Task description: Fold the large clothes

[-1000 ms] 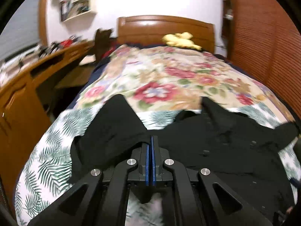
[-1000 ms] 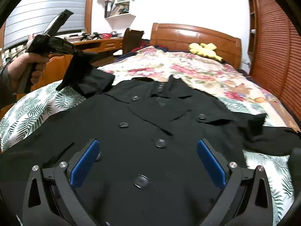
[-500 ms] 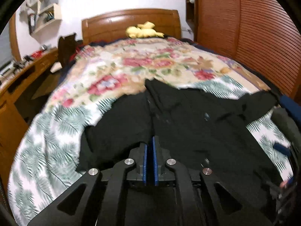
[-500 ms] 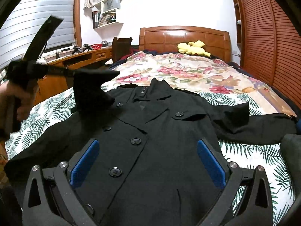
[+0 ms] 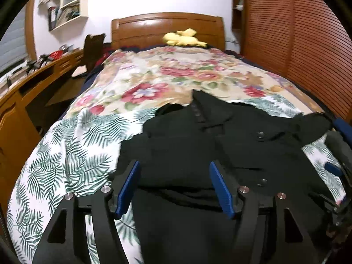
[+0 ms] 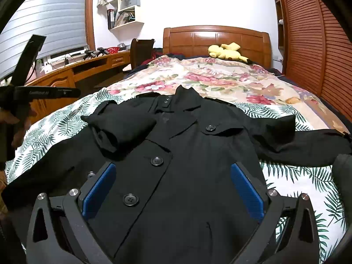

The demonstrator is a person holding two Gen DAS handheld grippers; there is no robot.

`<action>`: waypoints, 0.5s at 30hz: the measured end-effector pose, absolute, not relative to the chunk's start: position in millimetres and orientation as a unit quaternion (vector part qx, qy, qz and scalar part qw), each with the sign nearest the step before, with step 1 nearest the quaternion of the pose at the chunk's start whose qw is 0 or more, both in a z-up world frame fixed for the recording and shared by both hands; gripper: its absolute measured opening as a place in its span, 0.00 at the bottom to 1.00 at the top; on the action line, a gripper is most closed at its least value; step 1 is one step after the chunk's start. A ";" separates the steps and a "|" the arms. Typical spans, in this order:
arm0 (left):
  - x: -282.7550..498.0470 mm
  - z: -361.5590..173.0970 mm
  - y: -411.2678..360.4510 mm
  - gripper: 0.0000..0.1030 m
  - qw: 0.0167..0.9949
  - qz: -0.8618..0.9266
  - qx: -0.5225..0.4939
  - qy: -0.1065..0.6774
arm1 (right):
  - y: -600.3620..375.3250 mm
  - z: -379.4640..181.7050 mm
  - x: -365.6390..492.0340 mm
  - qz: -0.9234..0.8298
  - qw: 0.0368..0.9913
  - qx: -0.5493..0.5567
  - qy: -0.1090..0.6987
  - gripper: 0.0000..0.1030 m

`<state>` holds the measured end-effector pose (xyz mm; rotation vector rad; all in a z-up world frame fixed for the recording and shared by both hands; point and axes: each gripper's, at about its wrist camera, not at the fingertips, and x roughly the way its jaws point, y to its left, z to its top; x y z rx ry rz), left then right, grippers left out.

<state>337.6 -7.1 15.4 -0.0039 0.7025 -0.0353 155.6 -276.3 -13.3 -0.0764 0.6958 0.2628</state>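
One sleeve in — most of the fold left.
Left claw, jaws just opened, has nothing between them; right claw hangs released over the black coat, spread on the bed — its other sleeve outstretched.

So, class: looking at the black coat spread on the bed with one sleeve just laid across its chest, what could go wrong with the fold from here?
1. The folded sleeve lies bunched and rolled on the coat; folding over it may trap a lump.
2. The other sleeve still trails out over the bedspread, so the fold could end up lopsided.
3. The left gripper, jaws just opened, hangs close above the cloth and might snag it.
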 end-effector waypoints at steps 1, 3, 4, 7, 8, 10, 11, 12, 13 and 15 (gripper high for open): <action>342.8 10.5 -1.8 0.68 0.937 -0.012 -0.004 0.348 | -275.2 -15.5 156.6 0.128 0.930 -0.040 0.342 1.00; 353.8 -0.9 7.9 0.68 0.934 0.001 -0.006 0.357 | -273.7 -19.8 157.7 0.126 0.929 -0.043 0.345 1.00; 358.8 -5.7 11.2 0.69 0.932 0.008 -0.007 0.361 | -273.6 -21.5 158.2 0.126 0.928 -0.044 0.347 1.00; 382.9 -22.2 19.6 0.69 0.927 0.022 -0.020 0.374 | -272.9 -29.8 162.1 0.124 0.924 -0.047 0.358 1.00; 391.8 -29.1 22.2 0.69 0.925 0.026 -0.025 0.378 | -273.0 -32.3 163.3 0.123 0.923 -0.046 0.361 1.00; 400.4 -40.8 28.0 0.69 0.921 0.033 -0.032 0.386 | -273.9 -35.7 165.5 0.123 0.921 -0.045 0.367 1.00; 405.9 -45.2 28.6 0.69 0.919 0.036 -0.034 0.391 | -274.1 -37.2 166.6 0.123 0.920 -0.045 0.370 1.00; 412.3 -51.0 30.4 0.69 0.917 0.037 -0.038 0.395 | -274.2 -38.3 167.0 0.123 0.919 -0.045 0.371 1.00; 416.1 -56.8 31.9 0.69 0.915 0.038 -0.042 0.400 | -274.3 -39.2 167.0 0.124 0.919 -0.045 0.373 1.00; 424.1 -64.9 35.5 0.69 0.910 0.045 -0.047 0.410 | -274.1 -40.5 166.6 0.124 0.918 -0.046 0.374 1.00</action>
